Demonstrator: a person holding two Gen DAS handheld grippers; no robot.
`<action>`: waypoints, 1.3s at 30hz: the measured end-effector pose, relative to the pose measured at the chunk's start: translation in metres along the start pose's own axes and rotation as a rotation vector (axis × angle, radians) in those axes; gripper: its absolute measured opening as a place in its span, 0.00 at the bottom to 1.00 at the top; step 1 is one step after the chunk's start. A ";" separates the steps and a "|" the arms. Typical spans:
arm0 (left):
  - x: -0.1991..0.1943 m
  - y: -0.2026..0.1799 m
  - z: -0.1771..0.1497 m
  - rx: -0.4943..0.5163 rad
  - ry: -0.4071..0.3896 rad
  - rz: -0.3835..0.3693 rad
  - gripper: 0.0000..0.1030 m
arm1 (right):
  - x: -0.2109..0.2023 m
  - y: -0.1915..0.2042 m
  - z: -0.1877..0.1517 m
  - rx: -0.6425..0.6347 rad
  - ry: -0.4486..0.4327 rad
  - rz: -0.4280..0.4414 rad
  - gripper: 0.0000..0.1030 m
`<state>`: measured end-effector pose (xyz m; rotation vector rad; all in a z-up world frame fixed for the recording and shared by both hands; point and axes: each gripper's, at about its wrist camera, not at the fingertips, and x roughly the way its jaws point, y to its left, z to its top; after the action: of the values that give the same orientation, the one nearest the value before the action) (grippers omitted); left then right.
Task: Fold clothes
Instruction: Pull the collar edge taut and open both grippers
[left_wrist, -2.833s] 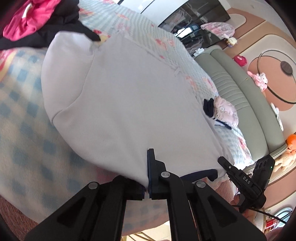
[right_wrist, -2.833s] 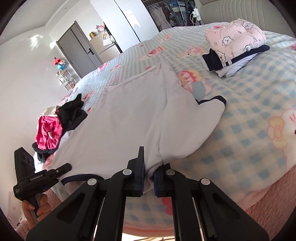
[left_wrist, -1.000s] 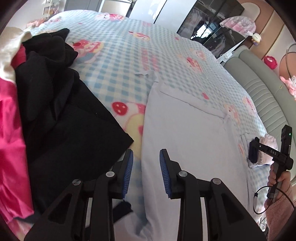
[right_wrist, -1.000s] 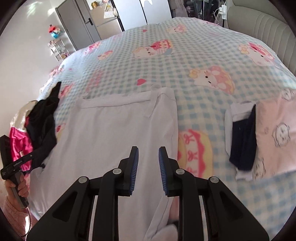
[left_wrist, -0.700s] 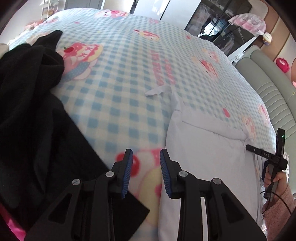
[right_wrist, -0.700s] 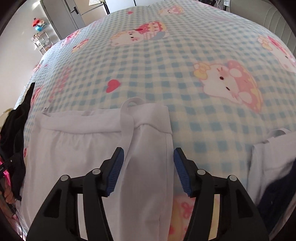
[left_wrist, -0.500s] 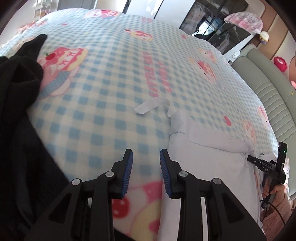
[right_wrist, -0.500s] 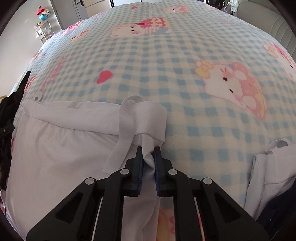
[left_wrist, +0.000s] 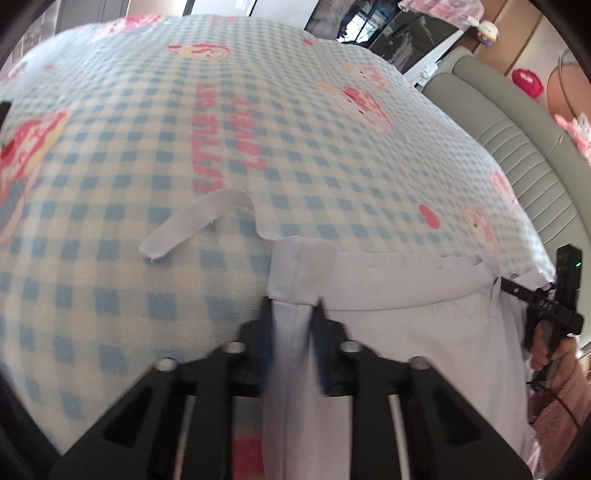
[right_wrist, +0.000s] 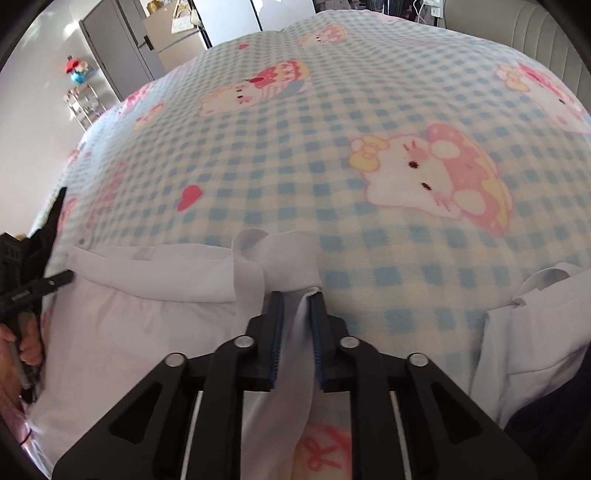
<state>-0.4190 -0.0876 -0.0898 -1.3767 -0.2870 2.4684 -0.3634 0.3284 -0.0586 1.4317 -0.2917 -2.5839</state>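
A white garment (left_wrist: 406, 325) lies flat on the checked bed cover, its waistband facing away and a loose white drawstring (left_wrist: 195, 225) trailing to the left. My left gripper (left_wrist: 293, 314) has its jaws around the waistband's left corner, with cloth between them. My right gripper (right_wrist: 297, 299) is shut on the waistband's right corner (right_wrist: 291, 254), next to a second drawstring loop (right_wrist: 247, 251). Each gripper shows in the other's view, the right one (left_wrist: 546, 306) at the far right, the left one (right_wrist: 29, 284) at the far left.
The blue-and-cream checked blanket (right_wrist: 332, 129) with cartoon prints covers the bed. A stack of folded clothes (right_wrist: 535, 332) lies to the right. A padded headboard (left_wrist: 517, 140) runs along the far right. Cupboards and a door (right_wrist: 118, 59) stand beyond the bed.
Both grippers have moved forward from the hem to the waistband. The right one shut on its corner half a second ago; the left one has now reached its corner and narrowed onto the cloth.
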 end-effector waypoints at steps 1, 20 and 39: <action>-0.008 -0.001 0.001 0.010 -0.024 0.015 0.06 | -0.003 0.003 0.001 -0.004 -0.007 0.015 0.26; -0.038 0.019 0.013 -0.046 -0.129 0.062 0.08 | 0.027 0.026 0.022 -0.040 0.025 0.128 0.08; -0.003 0.042 0.018 -0.128 -0.048 0.138 0.43 | 0.006 -0.008 0.033 0.142 -0.082 0.104 0.60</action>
<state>-0.4399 -0.1282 -0.0914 -1.4341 -0.3786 2.6393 -0.3953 0.3375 -0.0483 1.3174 -0.5562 -2.5866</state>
